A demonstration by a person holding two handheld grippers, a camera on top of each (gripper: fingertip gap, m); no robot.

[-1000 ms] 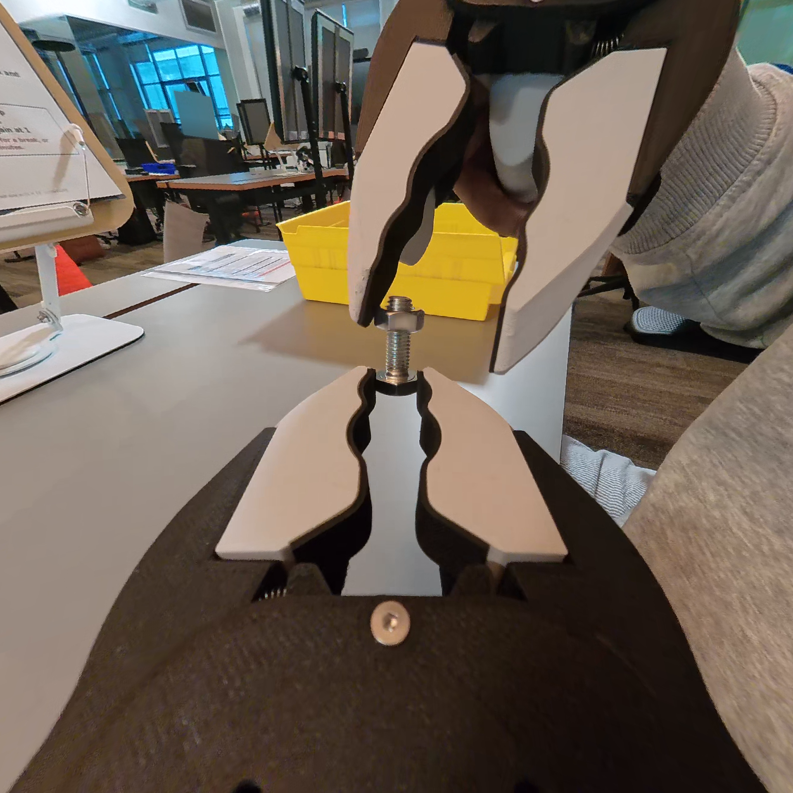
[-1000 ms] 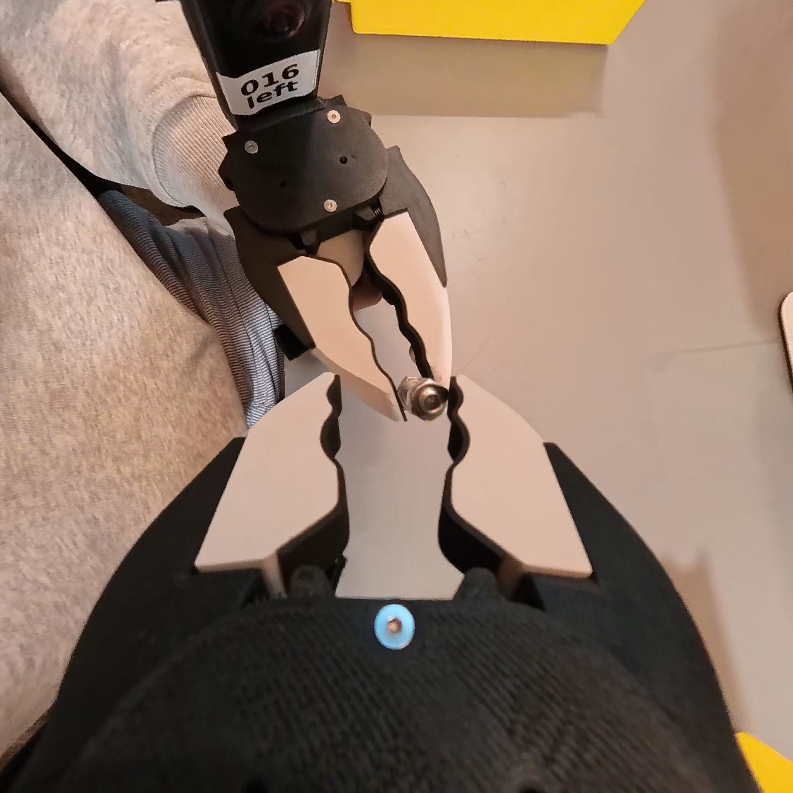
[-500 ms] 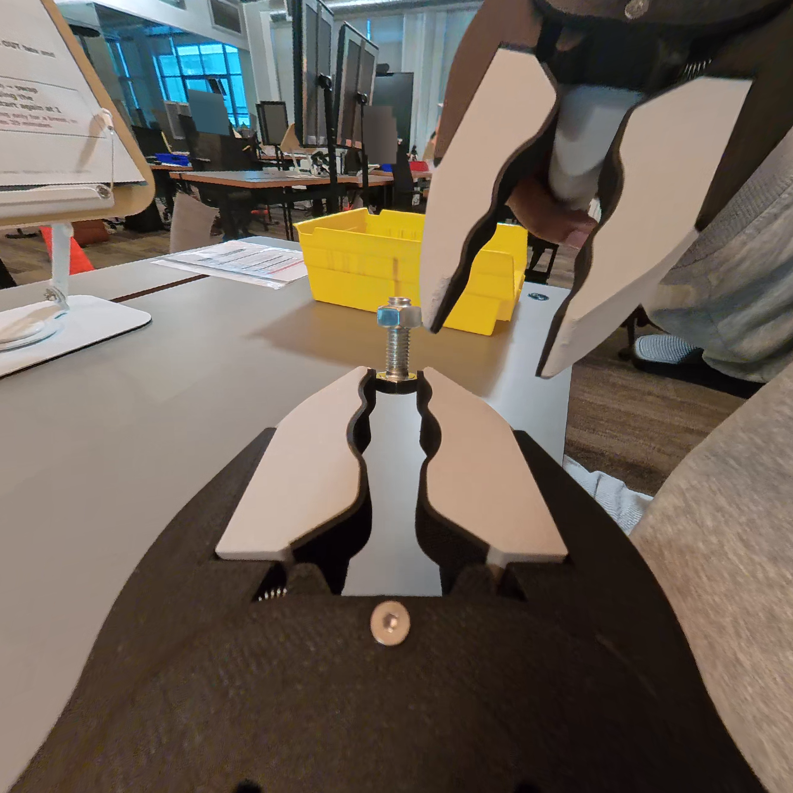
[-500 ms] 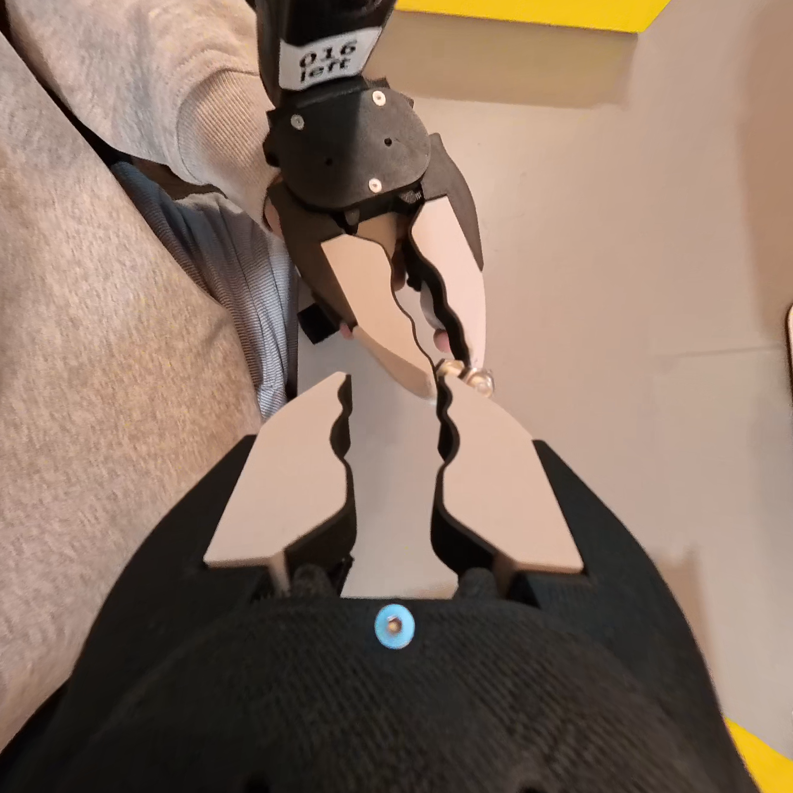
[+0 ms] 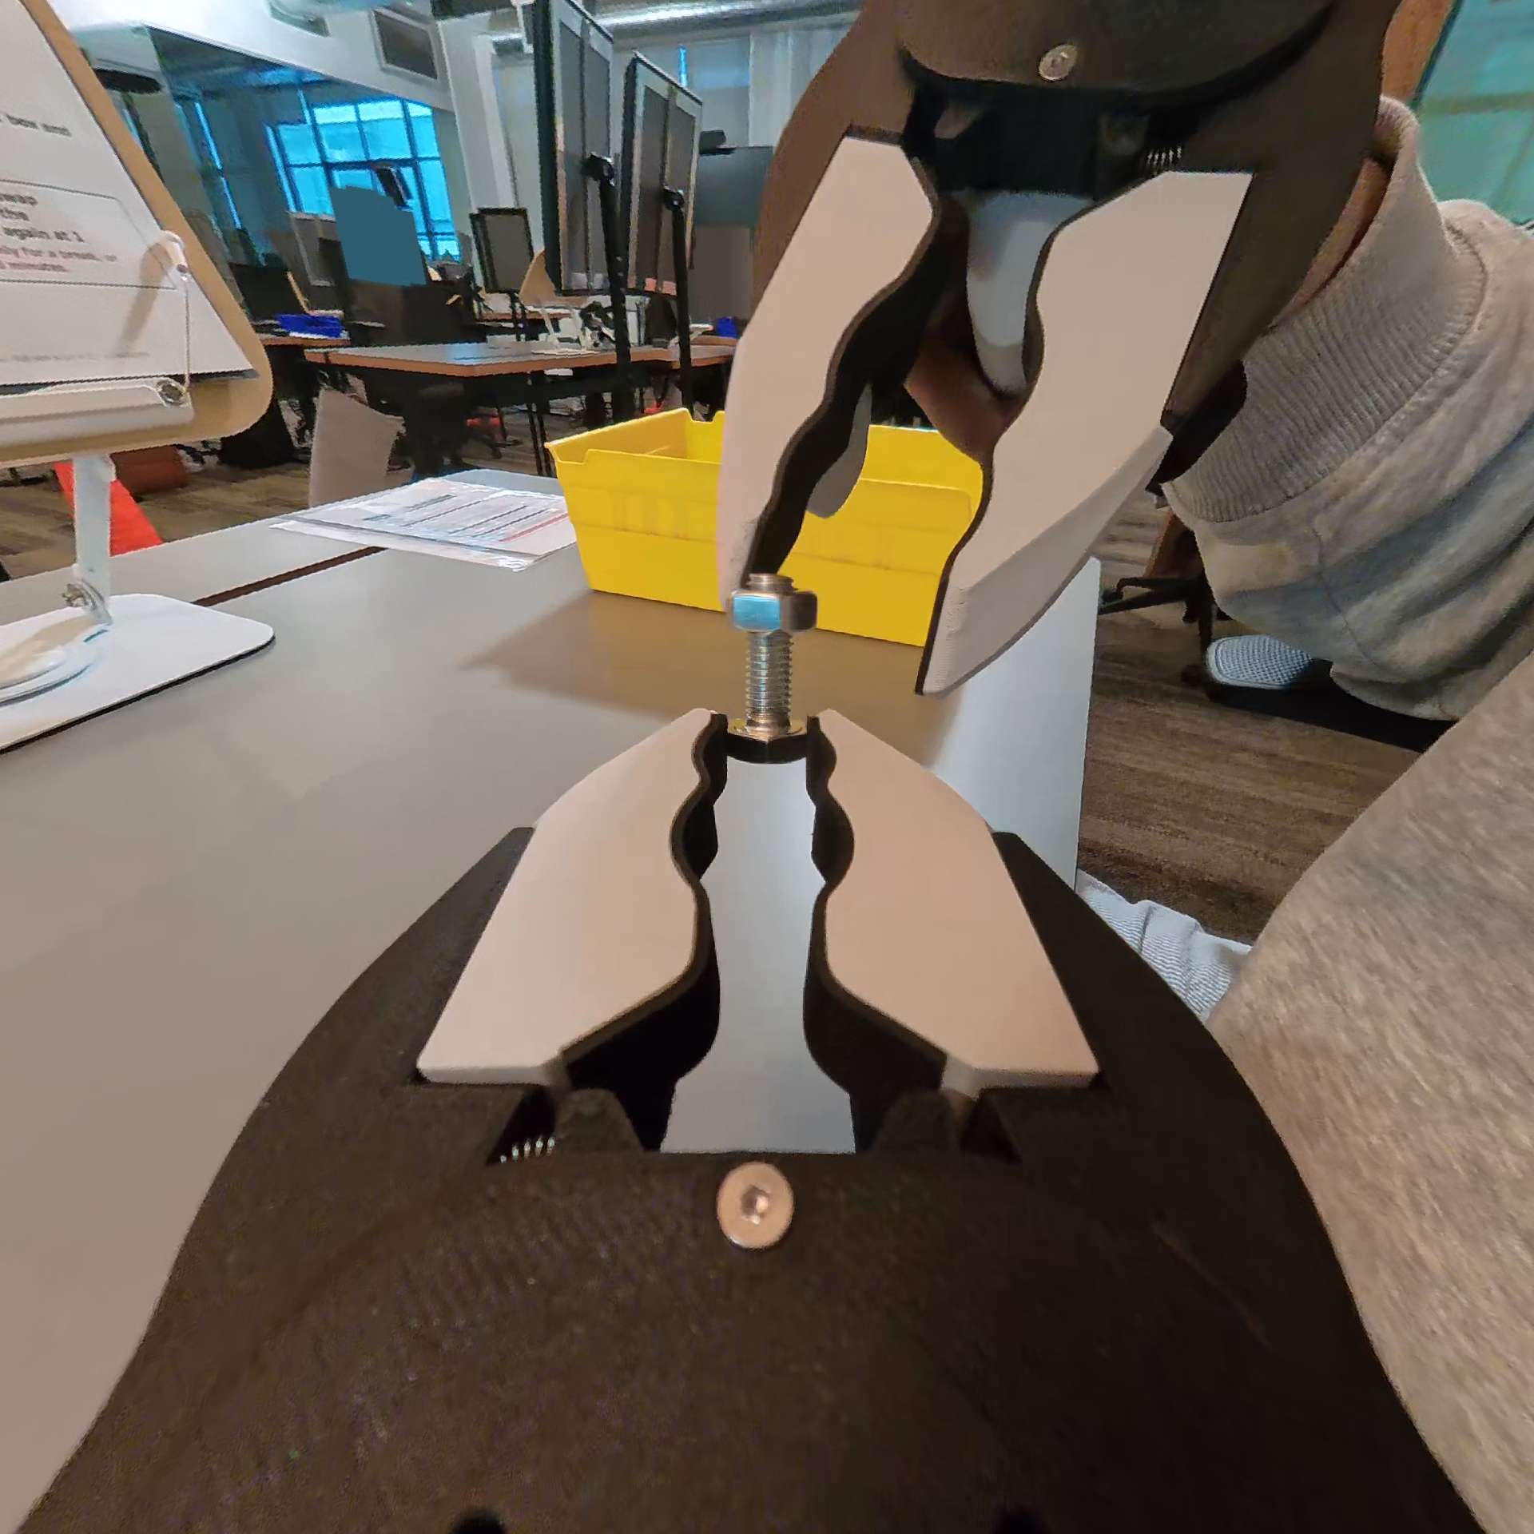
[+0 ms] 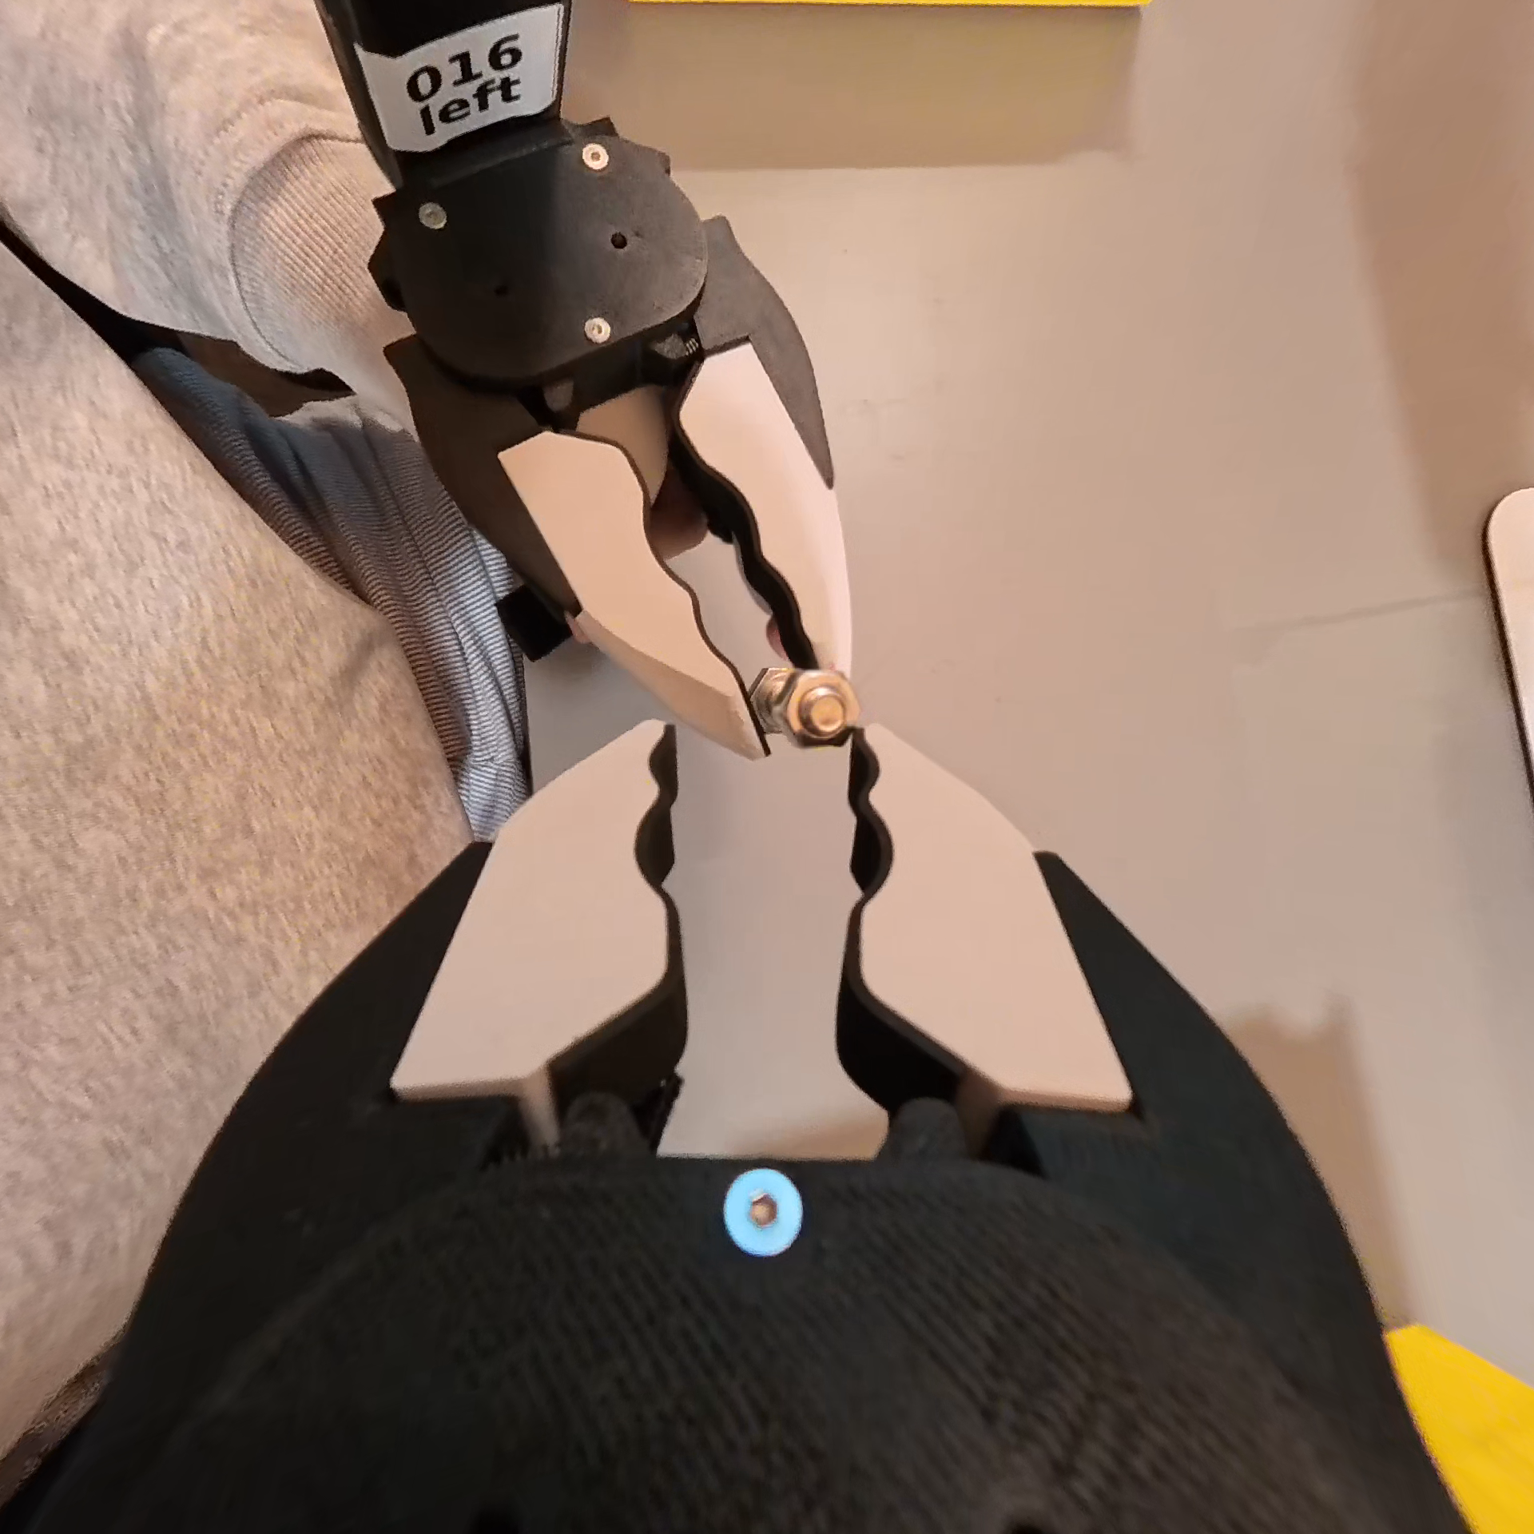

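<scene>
While standing upright, bolt [image 5: 769,664] pointing nut-end up, left gripper [image 5: 765,730] clamping its head, right gripper [image 5: 838,631] spread wide, descending from above, one fingertip touching the nut [image 5: 770,613].

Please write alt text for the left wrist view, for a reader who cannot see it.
The left tool grips the head of an upright bolt with a nut near its top. The open right tool touches the nut from above; a yellow bin stands behind.

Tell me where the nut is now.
The nut sits atop the upright bolt clamped by the left gripper, touching one finger of the open right gripper.
</scene>
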